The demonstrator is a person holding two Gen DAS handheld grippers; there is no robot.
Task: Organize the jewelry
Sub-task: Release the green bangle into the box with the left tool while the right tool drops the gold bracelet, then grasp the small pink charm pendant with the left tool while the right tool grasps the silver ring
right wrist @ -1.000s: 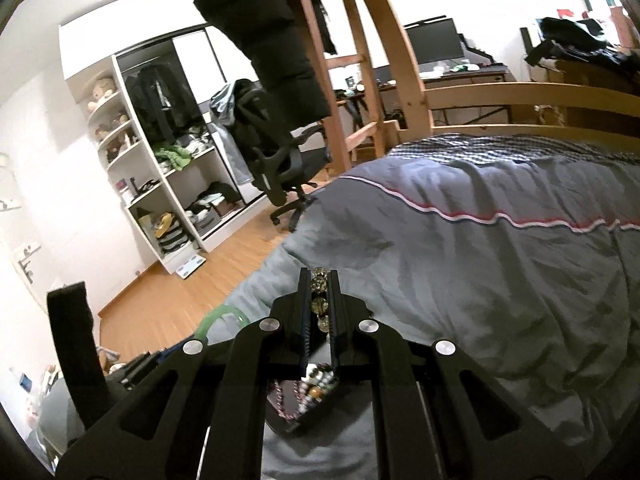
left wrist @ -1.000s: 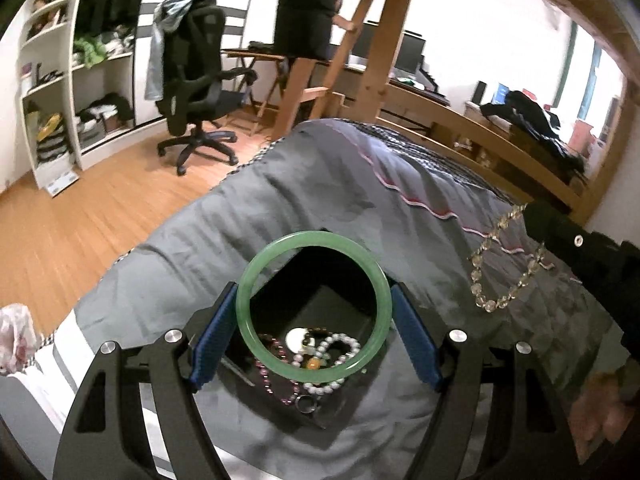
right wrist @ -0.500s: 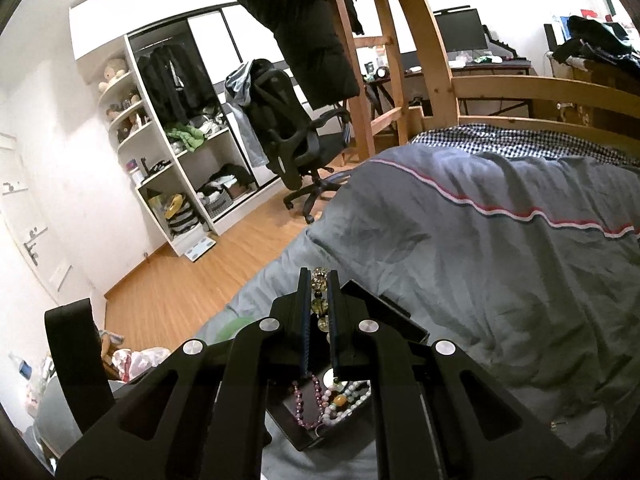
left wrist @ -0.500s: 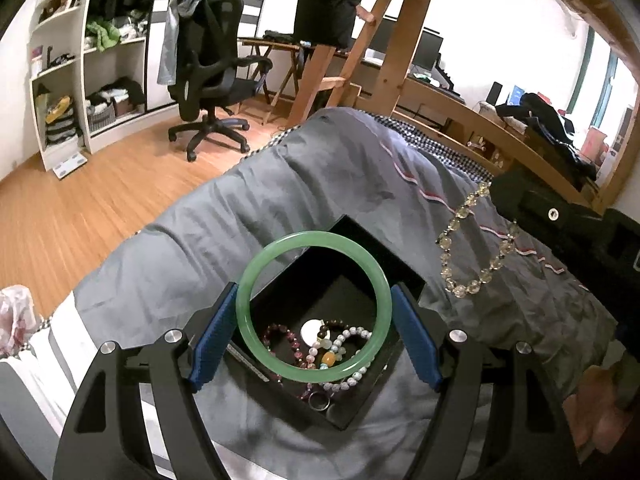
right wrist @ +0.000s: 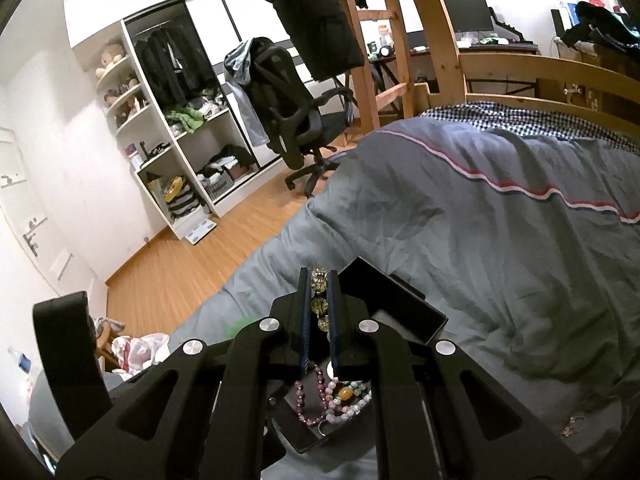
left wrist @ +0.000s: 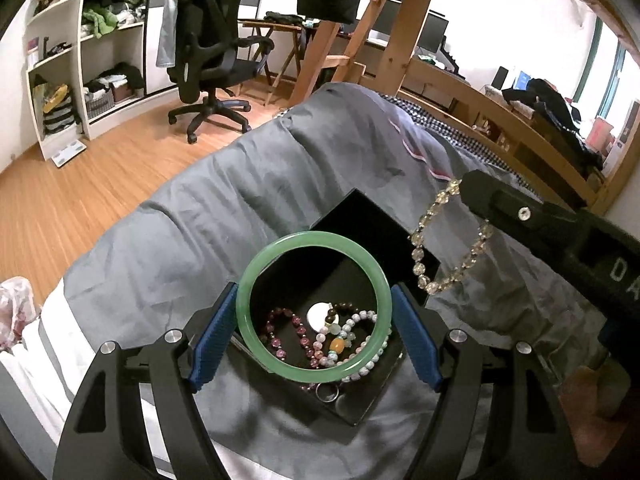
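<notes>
My left gripper (left wrist: 313,310) is shut on a green jade bangle (left wrist: 248,316), held flat just above an open black jewelry box (left wrist: 360,216) on the grey bed. The box holds a pink bead bracelet (left wrist: 284,330), a pale bead bracelet (left wrist: 362,316) and a ring (left wrist: 327,393). My right gripper (right wrist: 319,284) is shut on a clear bead bracelet (right wrist: 319,304); in the left wrist view that bracelet (left wrist: 424,240) hangs over the box's right side. The box (right wrist: 400,300) also lies under the right gripper.
The grey duvet (left wrist: 240,200) covers the bed, with a wooden bed frame (left wrist: 500,120) beyond. An office chair (left wrist: 208,56) and white shelves (left wrist: 60,60) stand on the wood floor at the left. A plastic bag (left wrist: 12,312) lies at the bed's left edge.
Both grippers have moved closer over the box. The hanging clear bead bracelet has shifted left toward the box. The bangle stays gripped.
</notes>
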